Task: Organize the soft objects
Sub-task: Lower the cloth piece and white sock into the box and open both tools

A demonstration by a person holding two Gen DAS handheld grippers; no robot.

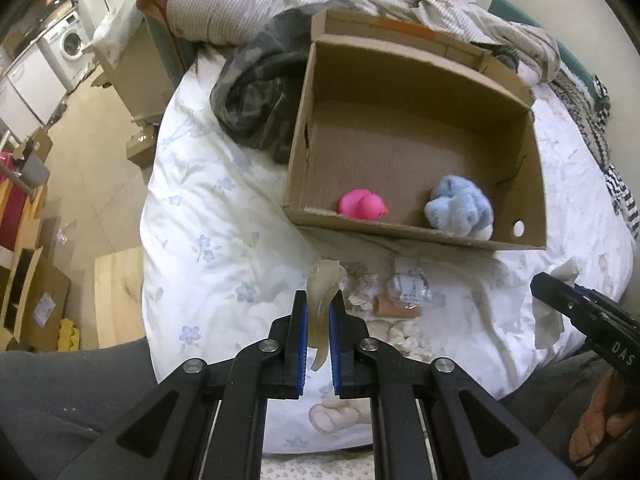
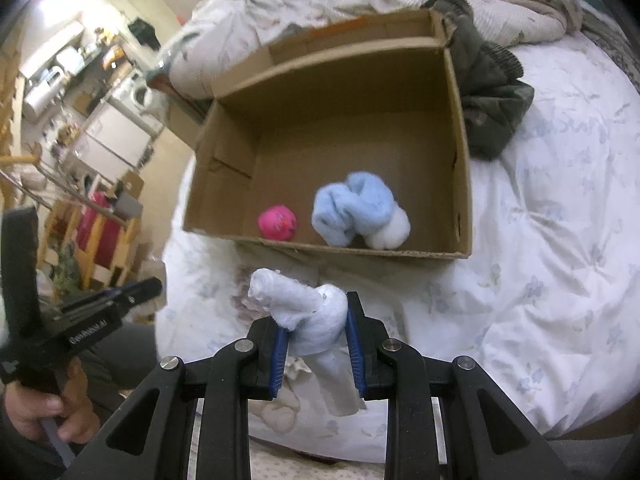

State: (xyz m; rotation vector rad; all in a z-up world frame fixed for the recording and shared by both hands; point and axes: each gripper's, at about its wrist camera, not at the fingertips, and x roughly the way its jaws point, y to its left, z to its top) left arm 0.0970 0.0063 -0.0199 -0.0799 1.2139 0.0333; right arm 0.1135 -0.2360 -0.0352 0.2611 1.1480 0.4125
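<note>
An open cardboard box point(image 1: 532, 184) point(image 2: 460, 152) lies on the bed. Inside it sit a pink soft toy point(image 1: 362, 203) point(image 2: 277, 222) and a light-blue fluffy bundle point(image 1: 460, 206) point(image 2: 356, 210). My left gripper point(image 1: 319, 300) is shut on a pale translucent floppy piece point(image 1: 325, 282), held above the bed in front of the box. My right gripper point(image 2: 314, 312) is shut on a knotted white cloth bundle point(image 2: 308, 308), also just in front of the box; its tip also shows in the left wrist view point(image 1: 560, 296).
Small items lie on the floral duvet point(image 1: 208, 216) before the box: a crumpled clear wrapper point(image 1: 408, 286), a tan tube point(image 1: 394, 307), white scraps point(image 1: 408, 336). A dark green garment point(image 1: 256, 92) point(image 2: 492, 80) lies beside the box. The bed edge and floor with boxes are at left.
</note>
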